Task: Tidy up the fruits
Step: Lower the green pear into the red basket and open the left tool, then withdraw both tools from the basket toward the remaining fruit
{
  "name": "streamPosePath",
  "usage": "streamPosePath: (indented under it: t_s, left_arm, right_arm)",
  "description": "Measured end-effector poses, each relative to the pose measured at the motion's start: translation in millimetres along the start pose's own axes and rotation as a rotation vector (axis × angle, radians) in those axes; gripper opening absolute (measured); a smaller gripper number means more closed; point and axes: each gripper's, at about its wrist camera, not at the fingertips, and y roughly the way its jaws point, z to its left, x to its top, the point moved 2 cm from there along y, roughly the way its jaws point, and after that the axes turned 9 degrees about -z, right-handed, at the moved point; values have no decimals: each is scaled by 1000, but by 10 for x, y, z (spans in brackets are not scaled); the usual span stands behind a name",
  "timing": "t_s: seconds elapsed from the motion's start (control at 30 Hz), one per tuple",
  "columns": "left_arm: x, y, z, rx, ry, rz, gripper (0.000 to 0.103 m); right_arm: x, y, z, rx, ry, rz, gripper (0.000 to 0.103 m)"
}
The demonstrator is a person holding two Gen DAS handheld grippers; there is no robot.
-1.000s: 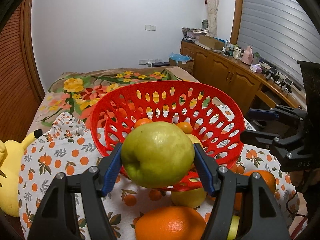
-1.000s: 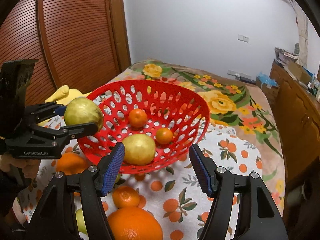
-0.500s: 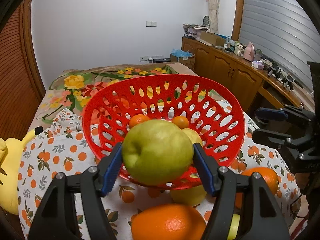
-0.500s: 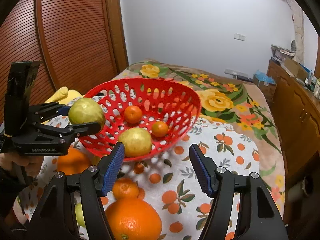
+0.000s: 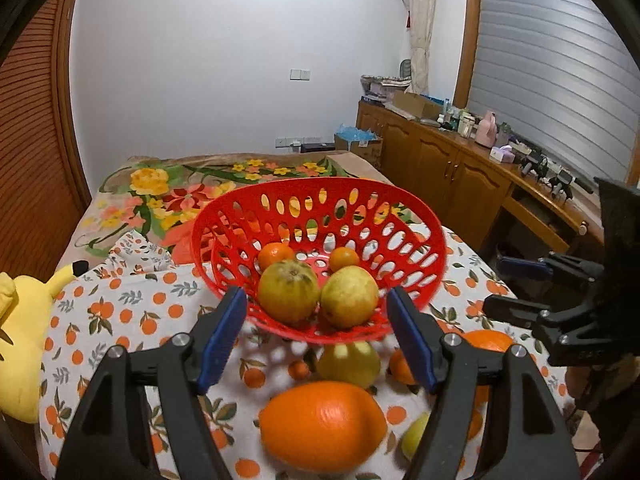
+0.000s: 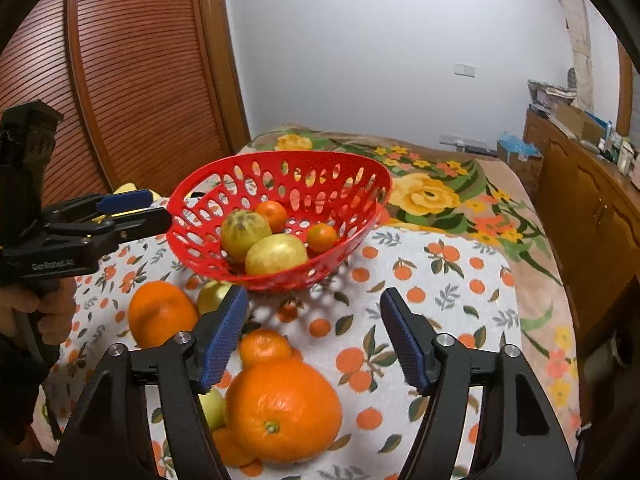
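The red perforated basket (image 5: 416,216) (image 6: 360,184) stands on the orange-print cloth and holds two yellow-green fruits (image 5: 289,291) (image 5: 349,296) and two small mandarins (image 5: 275,255). My left gripper (image 5: 317,340) is open and empty just before the basket's near rim; it also shows in the right wrist view (image 6: 160,210) at the basket's left edge. My right gripper (image 6: 314,336) is open and empty above loose fruit: a big orange (image 6: 282,402), a mandarin (image 6: 264,347), another orange (image 6: 162,314) and green fruits.
A large orange (image 5: 322,426) and a green fruit (image 5: 348,362) lie on the cloth below the left gripper. A yellow plush toy (image 5: 20,344) lies at the left. Wooden cabinets (image 5: 452,176) run along the right. A floral blanket (image 6: 432,196) lies behind the basket.
My left gripper has opened and let go of the green fruit, which now rests in the basket beside the other one. The left gripper has drawn back a little.
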Motion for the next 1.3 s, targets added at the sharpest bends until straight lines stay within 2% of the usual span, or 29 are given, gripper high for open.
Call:
streamPosePath:
  t_s: [0.73, 1.3]
  left_arm:
    - [-522, -639, -257, -6, 19, 18, 73]
    - [-764, -635, -267, -7, 11, 63, 73]
  right_arm:
    - [-414, -415, 256, -20, 4, -6, 76]
    - [-592, -276, 292, -16, 26, 46, 84]
